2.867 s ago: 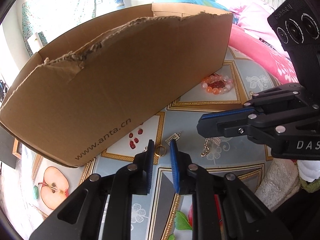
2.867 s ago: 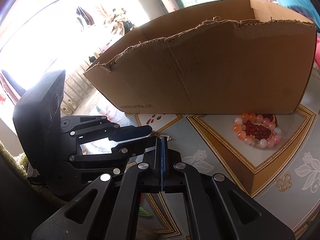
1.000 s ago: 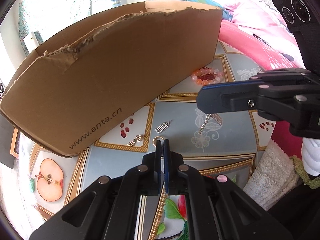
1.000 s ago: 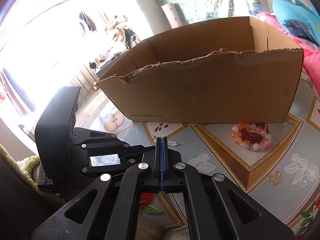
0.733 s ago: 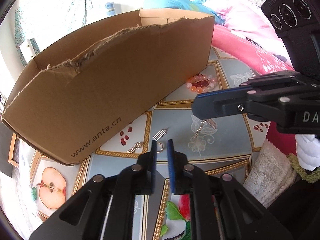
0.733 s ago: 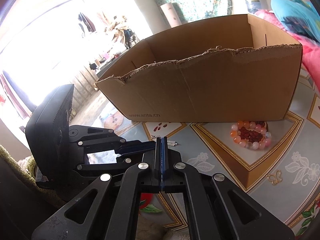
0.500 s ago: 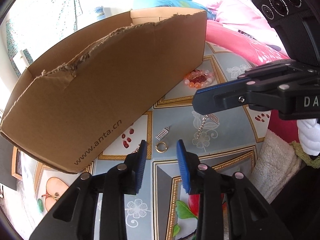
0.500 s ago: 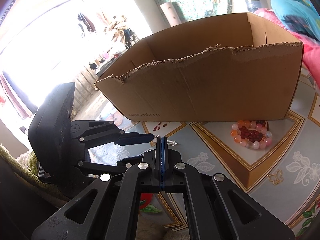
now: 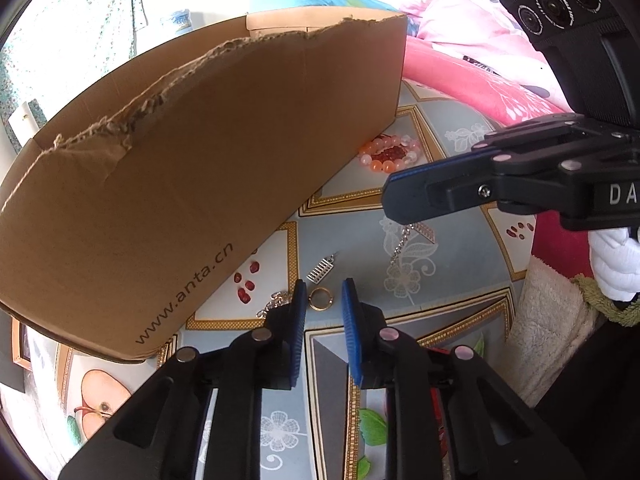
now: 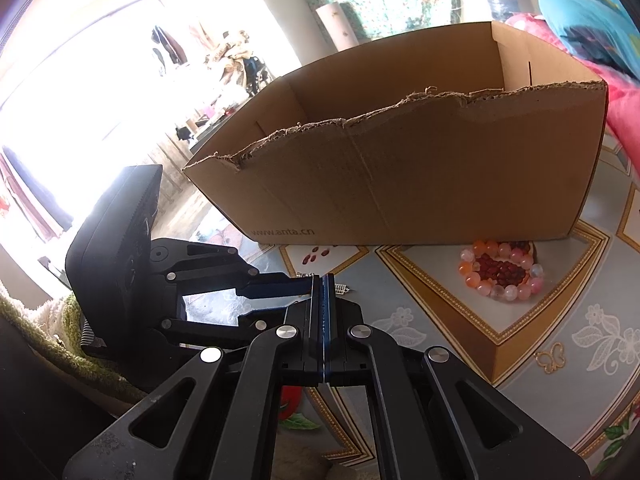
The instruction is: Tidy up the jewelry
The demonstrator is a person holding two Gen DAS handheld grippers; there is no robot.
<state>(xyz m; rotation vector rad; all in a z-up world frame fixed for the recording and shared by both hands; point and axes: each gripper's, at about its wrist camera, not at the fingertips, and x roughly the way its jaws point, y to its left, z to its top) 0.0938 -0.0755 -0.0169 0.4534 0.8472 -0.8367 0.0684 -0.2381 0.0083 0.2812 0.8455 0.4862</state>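
Observation:
A small gold ring [image 9: 321,299] lies on the patterned tablecloth between the blue fingertips of my left gripper [image 9: 324,296]. Its jaws are closing, and a gap still shows on the ring's right side. A silver charm [image 9: 322,270] lies just beyond, and a thin chain [image 9: 276,304] lies left of the left finger. Another chain with a pendant [image 9: 404,240] lies under my right gripper [image 9: 390,196], which hovers shut and empty. A pink and orange bead bracelet [image 10: 500,272] sits by the cardboard box [image 10: 400,180]. In the right wrist view, the right gripper [image 10: 320,280] is shut.
The open box [image 9: 200,180] with a torn front edge fills the left and back. Pink bedding [image 9: 480,60] lies behind it. A cream towel [image 9: 552,320] lies at the table's right edge, next to a white-gloved hand [image 9: 612,264].
My left gripper was shut just short of the ring; it opened, came forward around the ring, and its jaws have since narrowed. The right gripper stayed shut and still.

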